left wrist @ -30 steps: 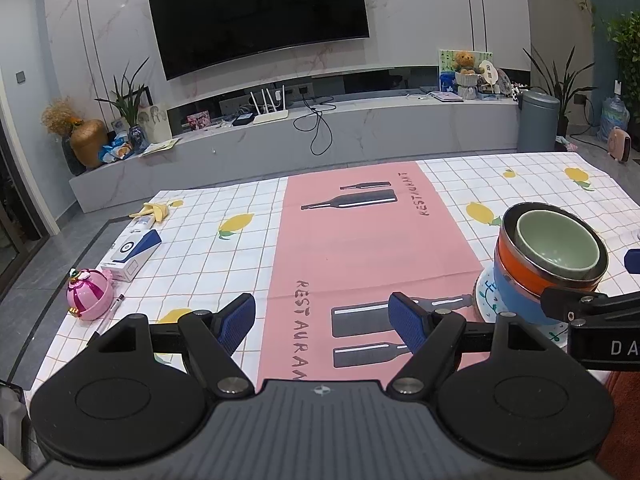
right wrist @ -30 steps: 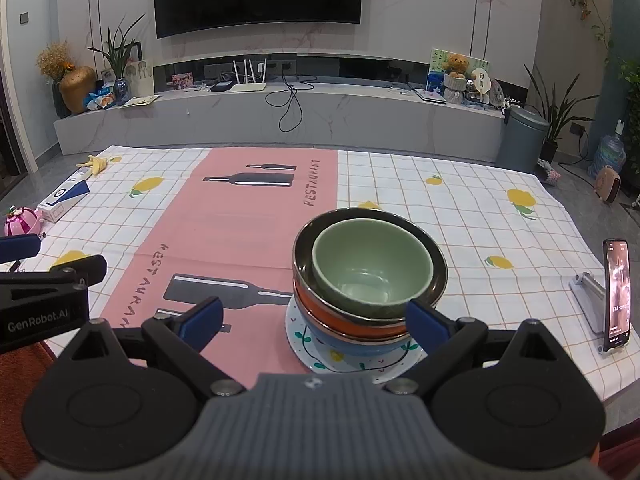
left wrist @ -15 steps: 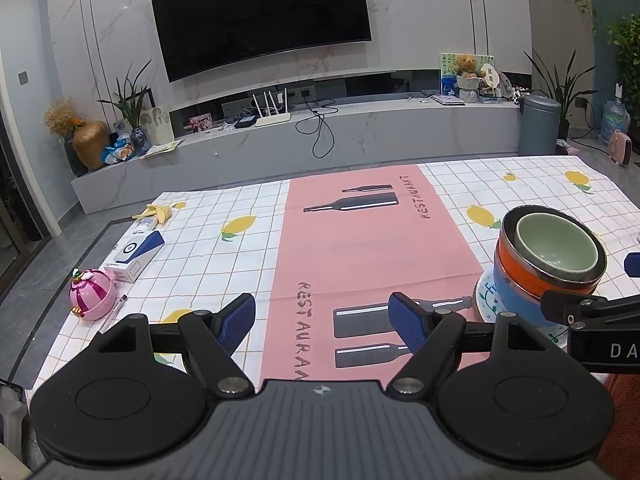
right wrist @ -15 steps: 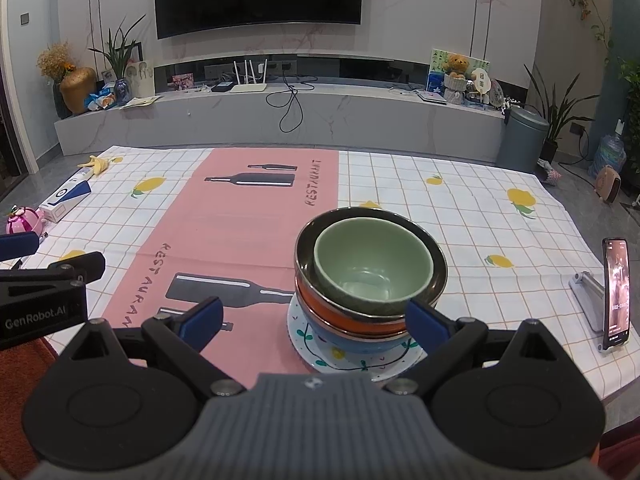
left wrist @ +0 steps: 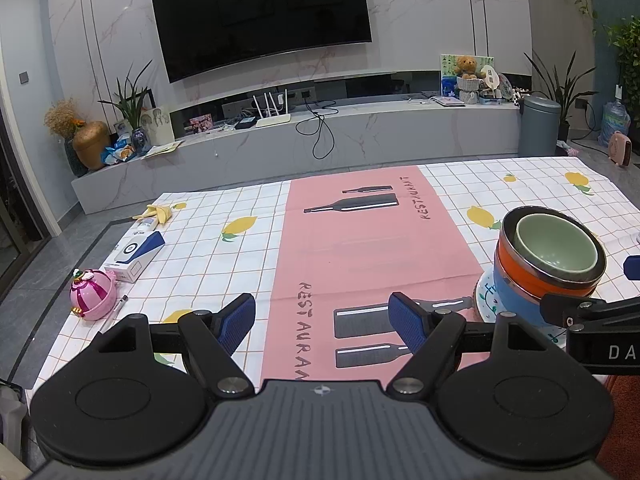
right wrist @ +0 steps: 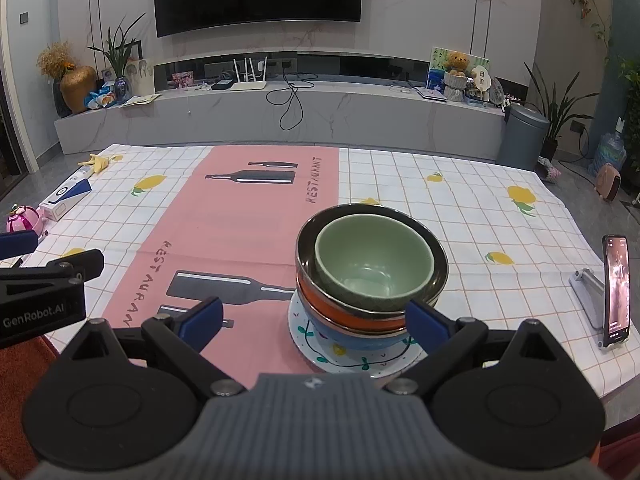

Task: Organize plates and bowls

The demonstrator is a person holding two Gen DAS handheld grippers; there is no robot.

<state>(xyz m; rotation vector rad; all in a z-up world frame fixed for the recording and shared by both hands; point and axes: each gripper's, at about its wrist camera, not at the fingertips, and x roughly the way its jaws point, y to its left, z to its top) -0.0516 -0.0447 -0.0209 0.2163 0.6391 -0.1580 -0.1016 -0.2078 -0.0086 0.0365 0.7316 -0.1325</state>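
Bowl stack [right wrist: 370,280] slightly farther from the right gripper [right wrist: 316,322] than before.

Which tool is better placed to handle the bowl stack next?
Probably the right tool: it is open, with the bowl stack straight ahead, close to its fingers. The left tool, also open, faces bare tablecloth, with the stack off to its right.
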